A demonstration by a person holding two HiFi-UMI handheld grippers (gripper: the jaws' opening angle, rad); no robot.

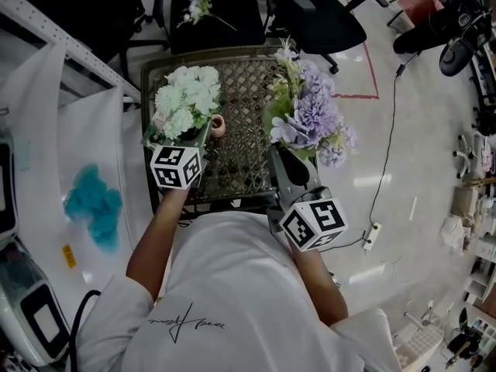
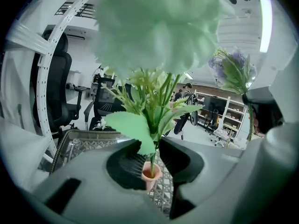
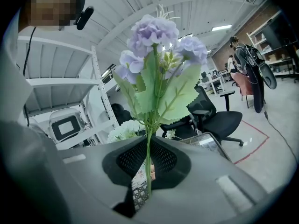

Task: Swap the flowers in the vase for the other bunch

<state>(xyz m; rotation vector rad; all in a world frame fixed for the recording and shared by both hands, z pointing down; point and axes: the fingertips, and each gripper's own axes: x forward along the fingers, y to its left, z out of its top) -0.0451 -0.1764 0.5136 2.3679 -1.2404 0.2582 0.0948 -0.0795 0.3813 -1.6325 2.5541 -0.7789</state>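
Observation:
A pale green-white flower bunch (image 1: 187,99) (image 2: 154,27) stands over the left side of a wire-mesh table (image 1: 244,91). My left gripper (image 1: 201,138) (image 2: 153,146) is shut on its stem. The stem's lower end sits in the mouth of a small pink vase (image 1: 218,125) (image 2: 150,174). My right gripper (image 1: 284,155) (image 3: 147,141) is shut on the stem of a purple bunch (image 1: 310,115) (image 3: 154,36), held upright above the table's right side, apart from the vase. The purple bunch (image 2: 233,66) also shows at the right of the left gripper view.
Black office chairs (image 1: 318,14) stand behind the table, and a small white sprig (image 1: 198,10) lies on one seat. White shelving (image 1: 46,45) and a teal tuft (image 1: 93,200) are at the left. A cable and power strip (image 1: 372,235) lie on the floor at the right.

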